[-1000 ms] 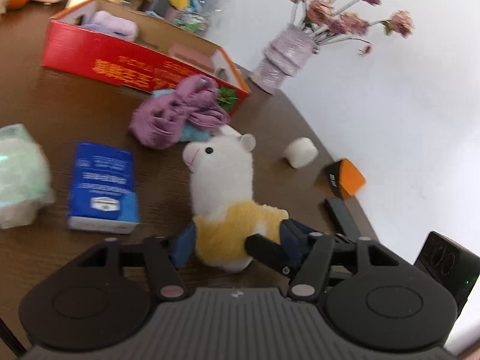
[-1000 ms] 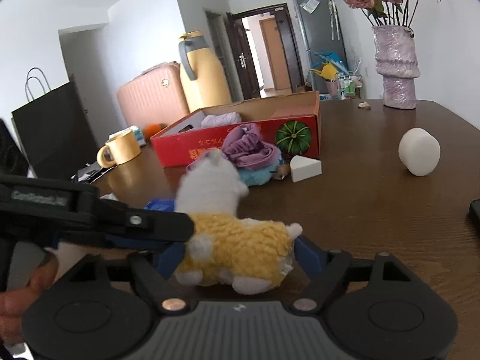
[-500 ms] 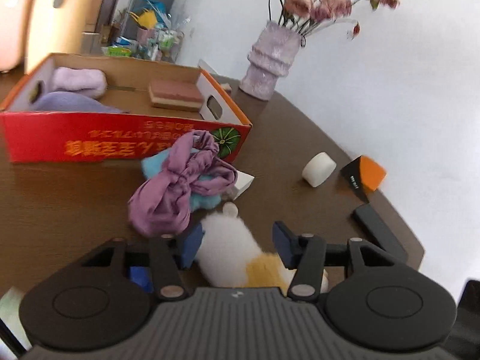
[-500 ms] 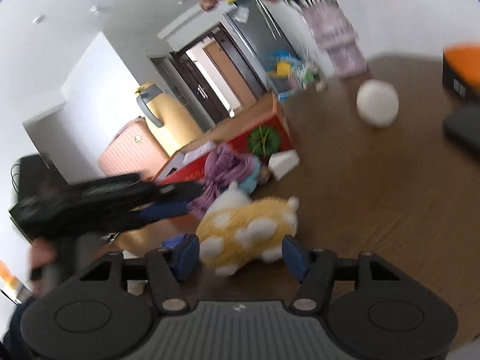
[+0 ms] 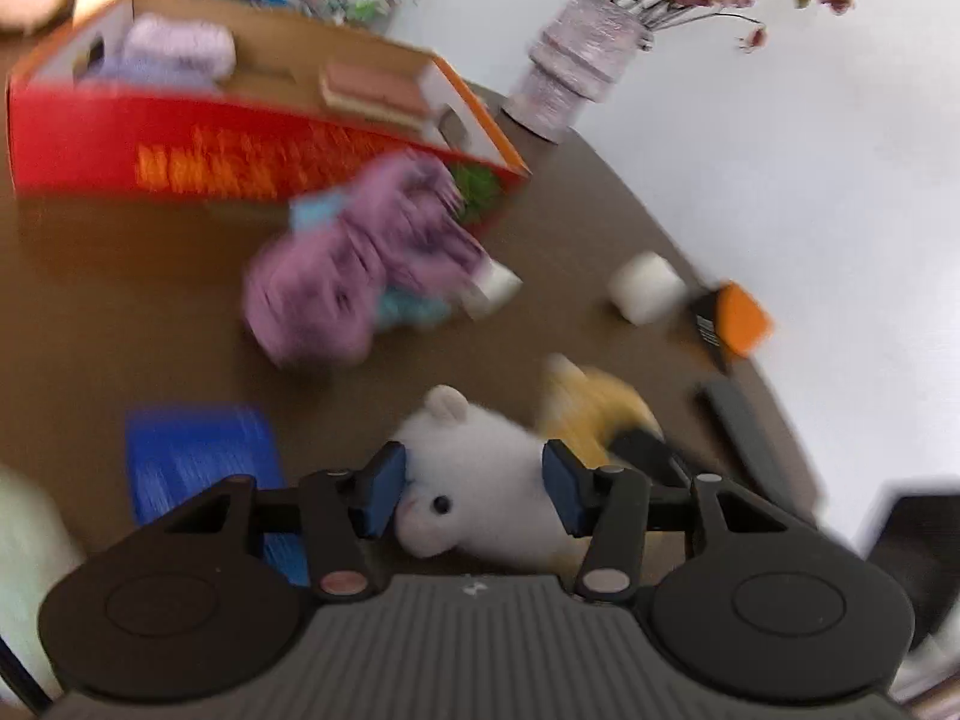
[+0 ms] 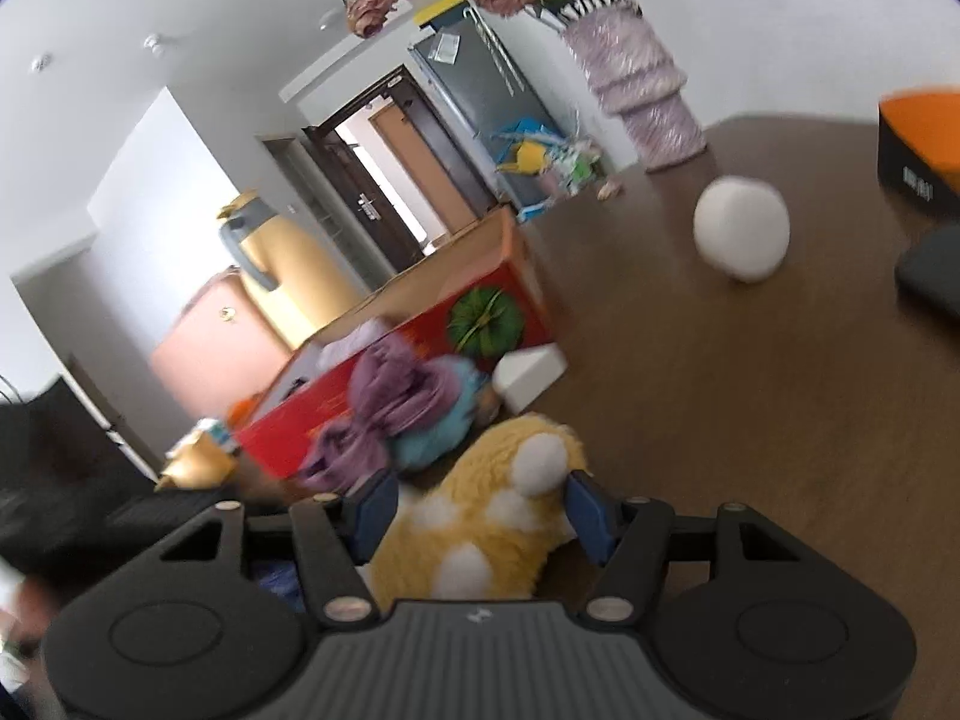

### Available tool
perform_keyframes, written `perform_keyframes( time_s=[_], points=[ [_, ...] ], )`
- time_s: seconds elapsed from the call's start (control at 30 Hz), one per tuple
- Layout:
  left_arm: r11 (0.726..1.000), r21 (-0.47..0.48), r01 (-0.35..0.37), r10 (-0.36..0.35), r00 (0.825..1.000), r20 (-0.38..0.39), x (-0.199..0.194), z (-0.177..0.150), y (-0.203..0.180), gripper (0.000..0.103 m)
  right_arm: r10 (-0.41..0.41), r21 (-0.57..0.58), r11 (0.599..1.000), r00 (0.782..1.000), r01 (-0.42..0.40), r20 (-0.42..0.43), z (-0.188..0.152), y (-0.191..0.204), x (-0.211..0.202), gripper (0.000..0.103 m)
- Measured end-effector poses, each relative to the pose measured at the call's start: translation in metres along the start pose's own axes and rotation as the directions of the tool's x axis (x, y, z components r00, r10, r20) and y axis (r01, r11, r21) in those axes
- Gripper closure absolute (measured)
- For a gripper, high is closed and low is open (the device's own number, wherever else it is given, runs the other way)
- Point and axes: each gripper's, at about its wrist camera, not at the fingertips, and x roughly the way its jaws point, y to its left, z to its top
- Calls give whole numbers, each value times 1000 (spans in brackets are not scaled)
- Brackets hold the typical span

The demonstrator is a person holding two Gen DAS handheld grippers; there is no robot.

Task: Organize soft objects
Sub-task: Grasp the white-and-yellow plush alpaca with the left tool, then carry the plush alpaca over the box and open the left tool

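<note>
A white and yellow plush alpaca [image 5: 480,474] is held between both grippers. My left gripper [image 5: 474,495] is closed on its white head. My right gripper [image 6: 480,513] is closed on its yellow body [image 6: 480,522], and one right finger shows by the body in the left wrist view [image 5: 636,450]. A purple cloth bundle [image 5: 360,276] lies on a blue fluffy item in front of the red cardboard box [image 5: 180,144], which holds lilac soft items and a pink sponge [image 5: 372,84]. A white foam ball [image 6: 741,228] and a white wedge sponge [image 6: 528,372] lie on the brown table [image 6: 720,396].
A blue tissue pack [image 5: 198,456] and a pale green packet [image 5: 24,540] lie at the left. A lilac vase with dried roses [image 5: 576,66] stands at the back. An orange and black box [image 5: 729,321] and a black device [image 6: 933,267] lie at the right.
The alpaca has been tipped over and lifted off the table. My left gripper has moved from its body to its head. Both views swing and blur.
</note>
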Motion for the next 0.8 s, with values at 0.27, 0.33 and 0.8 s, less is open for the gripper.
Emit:
perform_keyframes(
  time_s=[0.27,0.33,0.8],
  points=[
    [997,9,78,-79,996,40,-31,-46,-16,43,-56,-63,996,998,57,8,-2,-4,-16,41],
    [997,-12,80,-79,995,53,-28,-44,-16,46,-53,-61,997,999,53,-4,-6,-4,-18,43],
    [987,-90,134,-128,990,66,-35,-55,-7,72,-43,-97,994,999,44,4,-19,19,-47,59]
  ],
)
